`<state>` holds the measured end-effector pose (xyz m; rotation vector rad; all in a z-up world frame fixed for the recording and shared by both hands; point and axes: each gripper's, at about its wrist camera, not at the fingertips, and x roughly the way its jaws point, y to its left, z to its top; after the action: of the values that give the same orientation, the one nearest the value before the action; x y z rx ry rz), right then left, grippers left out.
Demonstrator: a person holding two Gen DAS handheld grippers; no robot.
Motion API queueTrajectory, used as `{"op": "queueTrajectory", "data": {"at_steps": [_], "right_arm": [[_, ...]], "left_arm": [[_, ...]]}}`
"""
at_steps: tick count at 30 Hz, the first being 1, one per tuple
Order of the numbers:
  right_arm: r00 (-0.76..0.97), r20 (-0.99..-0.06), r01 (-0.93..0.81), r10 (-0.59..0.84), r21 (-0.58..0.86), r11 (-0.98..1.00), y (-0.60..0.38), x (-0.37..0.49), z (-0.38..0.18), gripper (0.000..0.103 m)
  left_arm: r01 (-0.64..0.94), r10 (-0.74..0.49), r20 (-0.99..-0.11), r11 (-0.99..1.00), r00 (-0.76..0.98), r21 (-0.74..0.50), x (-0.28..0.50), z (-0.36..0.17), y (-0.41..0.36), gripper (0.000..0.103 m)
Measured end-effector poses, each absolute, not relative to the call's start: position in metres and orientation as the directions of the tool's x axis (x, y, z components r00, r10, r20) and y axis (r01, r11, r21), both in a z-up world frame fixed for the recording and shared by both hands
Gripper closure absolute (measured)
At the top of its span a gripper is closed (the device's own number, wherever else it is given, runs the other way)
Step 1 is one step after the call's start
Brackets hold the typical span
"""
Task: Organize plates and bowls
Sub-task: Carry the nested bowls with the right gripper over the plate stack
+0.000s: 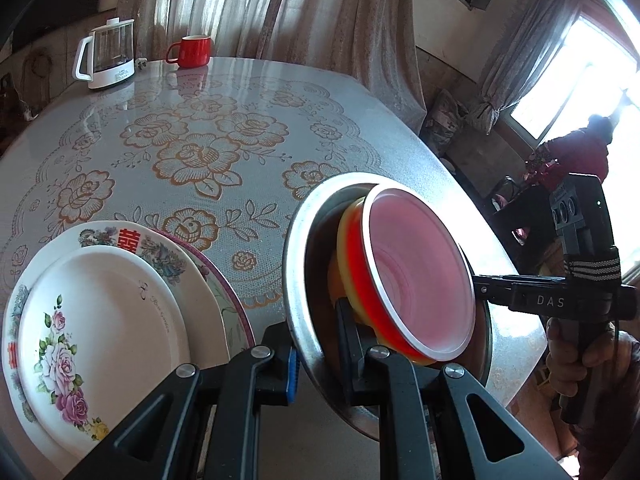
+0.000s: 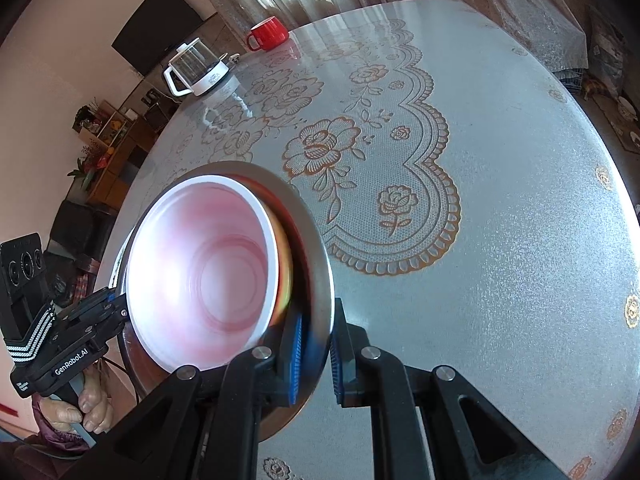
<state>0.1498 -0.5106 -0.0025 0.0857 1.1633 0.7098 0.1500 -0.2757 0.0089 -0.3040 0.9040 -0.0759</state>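
A steel bowl [image 1: 298, 248] holds a nested yellow bowl [image 1: 344, 236] and, on top, a red bowl with a white inside [image 1: 416, 280]. My left gripper [image 1: 316, 360] is shut on the steel bowl's near rim. My right gripper [image 2: 314, 356] is shut on the opposite rim of the steel bowl [image 2: 316, 256]; the red bowl's inside [image 2: 200, 276] faces that camera. The stack looks tilted, held between both grippers over the table. A stack of floral plates [image 1: 100, 320] lies on the table at the left.
A round table with a floral lace cloth [image 1: 224, 128] spreads ahead. A white-and-glass kettle [image 1: 108, 56] and a red mug [image 1: 192, 51] stand at its far edge. Curtains hang behind. A person stands by the window at far right [image 1: 580, 152].
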Motion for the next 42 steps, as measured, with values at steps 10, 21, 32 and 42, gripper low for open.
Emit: {"op": "queueTrajectory", "data": {"at_steps": [10,21,32,42], "right_arm": [[0.198,-0.799,-0.502,0.568,0.416,0.759,-0.495,0.148,0.006,0.092],[0.15,-0.791,-0.605,0.593,0.401,0.688,-0.442,0.147,0.017,0.092],[0.089,-0.787,-0.713,0.611,0.378,0.59,-0.368,0.144,0.032,0.092],[0.015,-0.777,-0.771,0.629,0.392,0.502,-0.309,0.13,0.033,0.092]], "left_arm": [[-0.092,-0.164,-0.745,0.953,0.647,-0.289,0.136,0.022,-0.263,0.087],[-0.204,-0.089,-0.723,0.929,0.685,-0.308,0.106,0.033,-0.223,0.088],[-0.324,-0.019,-0.705,0.879,0.709,-0.35,0.076,0.041,-0.164,0.09],[-0.419,0.023,-0.71,0.821,0.704,-0.388,0.048,0.033,-0.118,0.091]]}}
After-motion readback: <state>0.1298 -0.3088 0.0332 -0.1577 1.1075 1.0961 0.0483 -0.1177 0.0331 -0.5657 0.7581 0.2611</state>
